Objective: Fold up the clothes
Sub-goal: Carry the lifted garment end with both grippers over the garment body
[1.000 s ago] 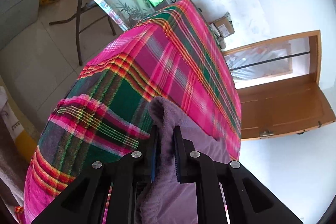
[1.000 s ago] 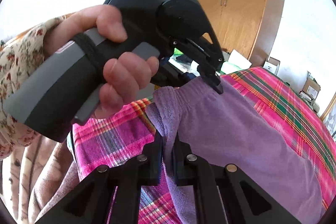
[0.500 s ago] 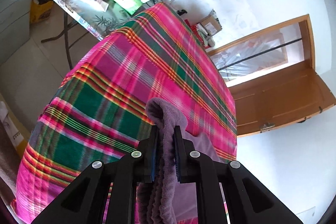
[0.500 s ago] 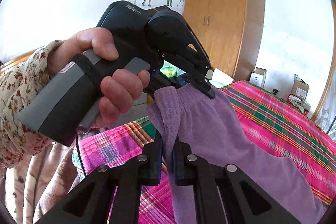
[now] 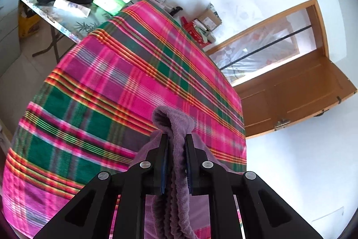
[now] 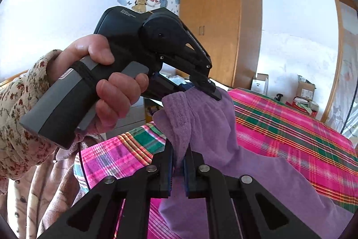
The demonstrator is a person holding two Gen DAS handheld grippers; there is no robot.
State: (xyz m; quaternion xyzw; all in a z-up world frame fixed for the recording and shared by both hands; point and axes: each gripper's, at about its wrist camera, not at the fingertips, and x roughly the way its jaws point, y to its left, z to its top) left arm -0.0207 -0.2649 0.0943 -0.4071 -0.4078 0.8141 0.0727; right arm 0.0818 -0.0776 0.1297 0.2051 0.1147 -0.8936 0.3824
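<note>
Right wrist view is showing the right gripper (image 6: 177, 152) clamping a bunched edge of the purple garment (image 6: 226, 149), whose body is draping down onto the plaid bedspread (image 6: 290, 131) while its top edge is being held above that bedspread. Just beyond it the left gripper (image 6: 201, 91), which a hand (image 6: 105, 91) in a floral sleeve (image 6: 20, 113) is gripping, is pinching the same edge of the garment, its jaws closed on the cloth. In the left wrist view those jaws are squeezing a ribbed fold of the garment above the near end of the bedspread, with a cluttered table (image 5: 67, 21) standing past the bedspread's far corner.
</note>
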